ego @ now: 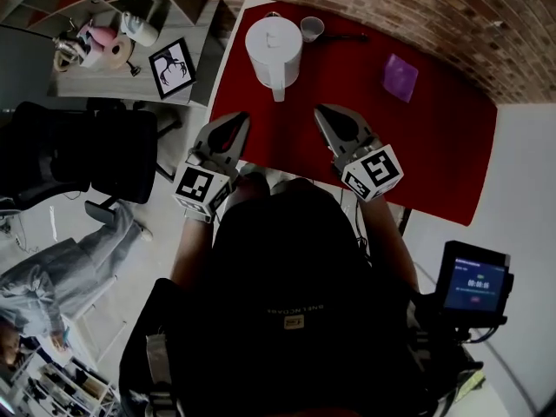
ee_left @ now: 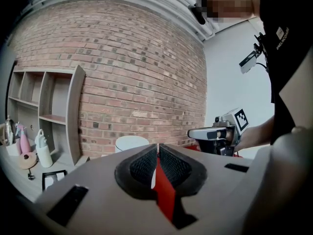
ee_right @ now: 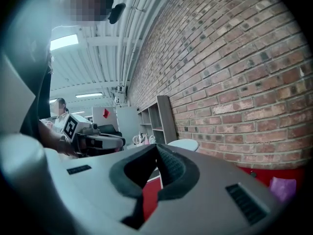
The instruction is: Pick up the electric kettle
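Observation:
The white electric kettle (ego: 274, 50) stands upright on the red table (ego: 434, 146), near its far left corner, with the handle towards me. Both grippers hover over the table's near edge, short of the kettle and apart from it. My left gripper (ego: 241, 118) is shut and holds nothing, pointing at the kettle from the near left. My right gripper (ego: 320, 111) is also shut and empty, on the near right. Beyond the shut left gripper (ee_left: 158, 146) only the kettle's lid (ee_left: 131, 142) shows. The right gripper (ee_right: 157, 147) view shows the kettle (ee_right: 183, 144) just past its tips.
A small white cup (ego: 312, 29) stands right of the kettle, and a purple object (ego: 400, 77) lies further right. A grey shelf unit (ego: 122, 59) with bottles and a framed picture (ego: 171, 66) stands left of the table. A black chair (ego: 87, 150) and a person (ego: 52, 285) are at left.

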Demonstrator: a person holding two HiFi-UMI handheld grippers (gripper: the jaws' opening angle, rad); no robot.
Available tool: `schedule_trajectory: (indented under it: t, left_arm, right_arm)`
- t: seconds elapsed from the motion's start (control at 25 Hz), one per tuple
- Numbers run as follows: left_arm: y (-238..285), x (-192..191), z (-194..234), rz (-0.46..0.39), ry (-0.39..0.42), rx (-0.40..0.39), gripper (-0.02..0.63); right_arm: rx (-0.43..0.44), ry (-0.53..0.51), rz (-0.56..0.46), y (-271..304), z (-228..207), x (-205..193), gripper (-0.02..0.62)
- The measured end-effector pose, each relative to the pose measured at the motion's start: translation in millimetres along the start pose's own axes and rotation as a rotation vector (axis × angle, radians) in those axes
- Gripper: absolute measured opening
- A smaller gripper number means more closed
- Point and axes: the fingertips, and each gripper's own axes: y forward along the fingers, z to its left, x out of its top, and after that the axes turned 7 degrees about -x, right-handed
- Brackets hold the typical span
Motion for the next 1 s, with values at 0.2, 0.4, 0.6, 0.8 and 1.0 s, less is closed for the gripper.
schedule_trajectory:
  t: [0.2, 0.4, 0.6, 0.8, 1.0]
  left_arm:
    - [11.3, -2.3, 6.3, 0.012, -0.002, -0.044, 0.006]
    - [15.4, -9.0, 12.9, 0.032, -0.002, -0.099, 0.015]
    - [22.8, -17.3, 20.6, 0.062, 0.009, -0.151, 0.035]
    - [32.9, -24.0, 23.8, 0.09, 0.024, -0.208, 0.054]
    - [45.6, -36.9, 24.9, 0.12, 0.026, -0.265, 0.064]
  right_arm:
    - [-0.037, 0.003, 0.004, 2.5, -4.8, -0.2, 0.002]
    - [-0.091, 0.005, 0.002, 1.6, -2.5, 0.6, 0.002]
    - [-0.137, 0.006, 0.006, 2.9, -1.1, 1.0, 0.002]
    - [-0.189, 0.018, -0.012, -0.9, -2.9, 5.9, 0.002]
    - [-0.244, 0.032, -0.005, -7.4, -5.6, 3.6, 0.003]
